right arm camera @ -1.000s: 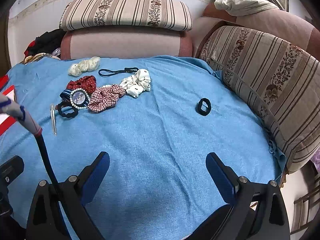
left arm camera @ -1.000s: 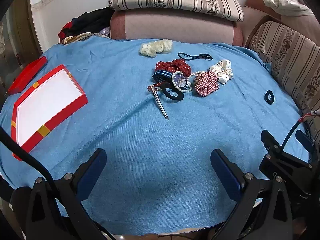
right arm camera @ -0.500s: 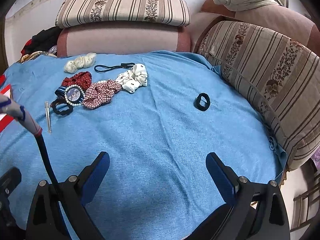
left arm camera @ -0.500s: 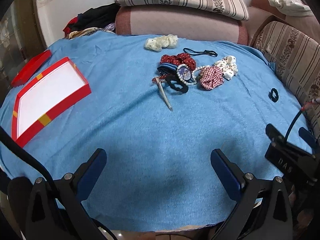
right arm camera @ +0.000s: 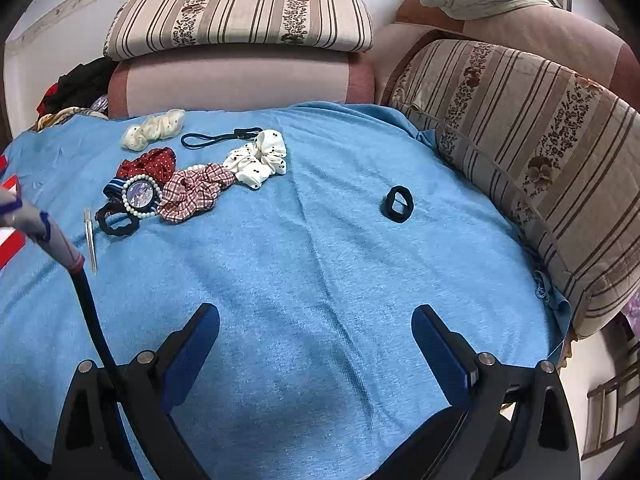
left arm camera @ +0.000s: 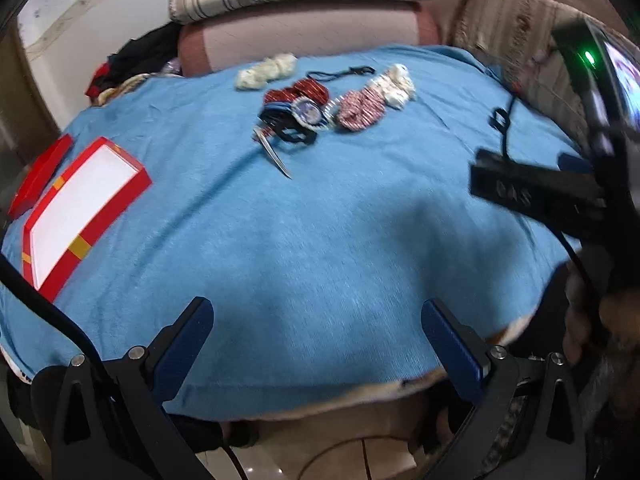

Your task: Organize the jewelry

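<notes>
Jewelry and hair things heaped mid-cloth, far from both claws. Nearest: left gripper gaping wide, blue pads well apart, nothing between them, hovering over the near edge of the blue cloth. Right gripper likewise spread wide and empty above the same cloth. Seen from the left wrist view, at right: the other gripper's black body with raised lettering, blurred, perhaps "DAS" but not surely readable, and a small green light above it.

Farther out, at left: open red box with white lining and gold corner bands, and beside it, farther left, its red lid. No readable print on either.

Mid-cloth: silver hair clip lying flat, nearest of the pile. Just beyond, black hair tie touching a pearl-rimmed watch, resting on a blue striped band. Right of that, red plaid scrunchie, then white dotted scrunchie. Behind the watch, red dotted scrunchie. Farther still, cream scrunchie and thin black cord. Off alone at right, well apart from the heap, small black hair tie.

Farthest: striped floral cushions on a pink sofa back, another striped cushion along the right edge, dark clothes bunched at far left. Black cable crossing the near left of the right wrist view, partly covering the clip.
</notes>
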The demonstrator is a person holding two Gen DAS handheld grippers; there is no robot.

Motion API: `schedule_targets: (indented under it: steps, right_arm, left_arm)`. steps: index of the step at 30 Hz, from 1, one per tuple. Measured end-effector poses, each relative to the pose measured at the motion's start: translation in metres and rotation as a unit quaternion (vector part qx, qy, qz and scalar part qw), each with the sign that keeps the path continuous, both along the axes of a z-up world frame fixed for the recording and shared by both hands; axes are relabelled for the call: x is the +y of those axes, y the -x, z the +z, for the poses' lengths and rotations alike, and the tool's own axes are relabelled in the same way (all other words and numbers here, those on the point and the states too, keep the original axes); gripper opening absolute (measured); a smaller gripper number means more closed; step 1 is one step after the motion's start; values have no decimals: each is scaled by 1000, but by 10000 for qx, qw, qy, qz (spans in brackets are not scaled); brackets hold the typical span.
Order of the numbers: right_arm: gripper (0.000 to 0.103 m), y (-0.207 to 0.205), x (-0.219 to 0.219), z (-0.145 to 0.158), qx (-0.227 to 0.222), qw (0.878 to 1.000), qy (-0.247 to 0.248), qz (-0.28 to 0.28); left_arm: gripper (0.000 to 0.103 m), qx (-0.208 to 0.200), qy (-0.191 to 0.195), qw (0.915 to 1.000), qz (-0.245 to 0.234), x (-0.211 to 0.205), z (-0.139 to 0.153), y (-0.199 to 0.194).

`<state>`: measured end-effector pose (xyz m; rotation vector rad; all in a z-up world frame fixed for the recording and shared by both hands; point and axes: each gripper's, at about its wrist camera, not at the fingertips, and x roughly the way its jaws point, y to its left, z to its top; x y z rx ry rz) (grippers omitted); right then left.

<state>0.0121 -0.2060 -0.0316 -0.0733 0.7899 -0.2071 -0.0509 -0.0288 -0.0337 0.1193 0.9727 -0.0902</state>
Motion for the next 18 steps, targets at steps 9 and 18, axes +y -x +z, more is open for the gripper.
schedule_targets:
  steps: [9, 18]
  right_arm:
    - [99, 2, 0, 4, -60, 10000, -4, -26]
    - [99, 2, 1, 4, -62, 10000, -8, -24]
  left_arm:
    - [103, -216, 61, 9997, -116, -2, 10, 11]
    - [103, -362, 247, 9988, -197, -3, 18, 13]
